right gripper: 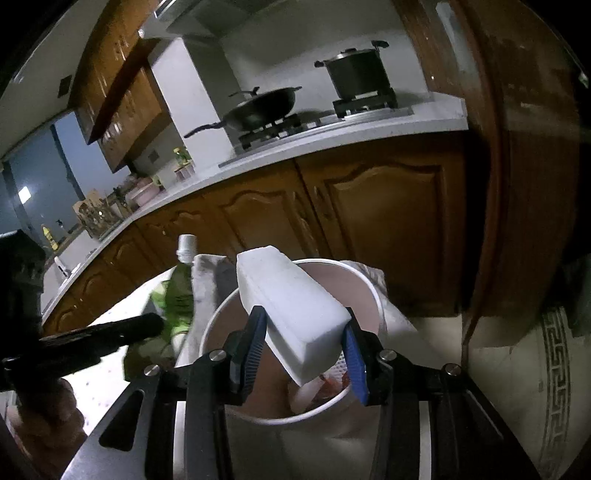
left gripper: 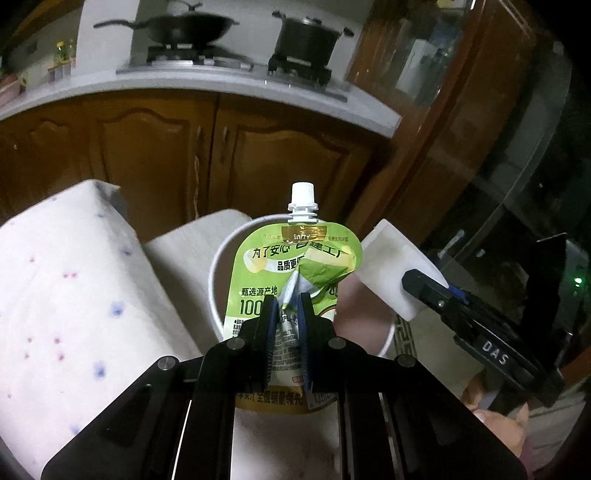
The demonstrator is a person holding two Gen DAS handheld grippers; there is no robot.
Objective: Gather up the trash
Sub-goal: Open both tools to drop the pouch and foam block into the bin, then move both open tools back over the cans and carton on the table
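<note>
My left gripper (left gripper: 287, 301) is shut on a crumpled green drink pouch (left gripper: 295, 266) with a white screw cap, held upright over a white round bin (left gripper: 216, 266). The right gripper (right gripper: 303, 334) is shut on a white foam block (right gripper: 295, 314) that hangs above the same bin (right gripper: 369, 288), which holds some scraps at its bottom. From the left wrist view the block (left gripper: 391, 266) and the right gripper (left gripper: 424, 286) appear on the right. In the right wrist view the pouch (right gripper: 177, 291) and a black finger of the left gripper (right gripper: 140, 325) show at the left.
A table with a white dotted cloth (left gripper: 66, 295) lies to the left of the bin. Behind it stand wooden kitchen cabinets (left gripper: 221, 155) under a pale counter with a wok (left gripper: 184, 27) and a pot (left gripper: 306, 35) on a stove. A wooden door frame (right gripper: 517, 184) rises at right.
</note>
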